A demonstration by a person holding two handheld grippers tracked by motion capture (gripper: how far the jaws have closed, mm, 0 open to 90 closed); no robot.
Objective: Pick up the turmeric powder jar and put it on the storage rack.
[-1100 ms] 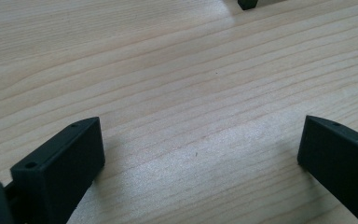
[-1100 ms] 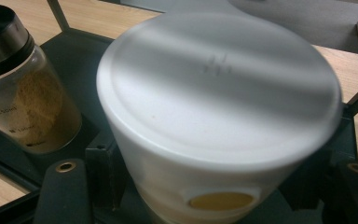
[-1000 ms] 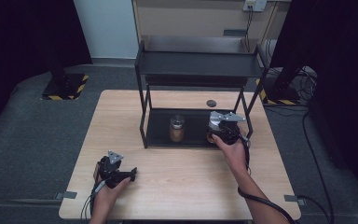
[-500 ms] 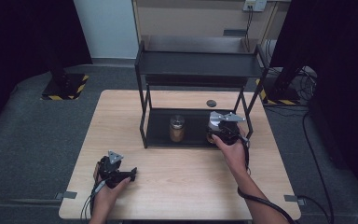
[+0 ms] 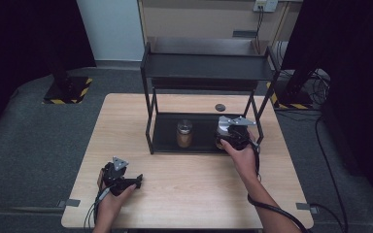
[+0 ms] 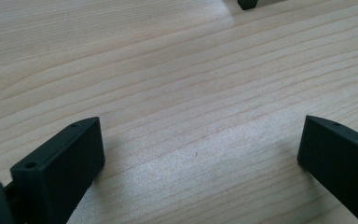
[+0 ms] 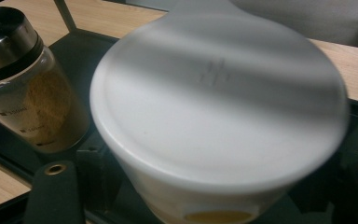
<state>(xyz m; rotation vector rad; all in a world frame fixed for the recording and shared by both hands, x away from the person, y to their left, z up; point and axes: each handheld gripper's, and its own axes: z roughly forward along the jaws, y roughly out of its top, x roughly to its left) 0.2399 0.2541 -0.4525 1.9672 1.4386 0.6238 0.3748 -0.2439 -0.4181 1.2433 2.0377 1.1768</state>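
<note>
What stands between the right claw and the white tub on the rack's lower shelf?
Nothing visible. The right claw is at the tub, which sits between its jaws; they have just been opening. The jar stands apart beside it.

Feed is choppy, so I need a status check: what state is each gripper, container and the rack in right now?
Left gripper: open, nothing between the jaws, low over the table.
Right gripper: jaws just opening, white tub between them.
White tub: lid on, upright on the rack's bottom shelf.
Jar: capped, upright, part full of brown powder, same shelf.
Rack: top shelf bare.
</note>
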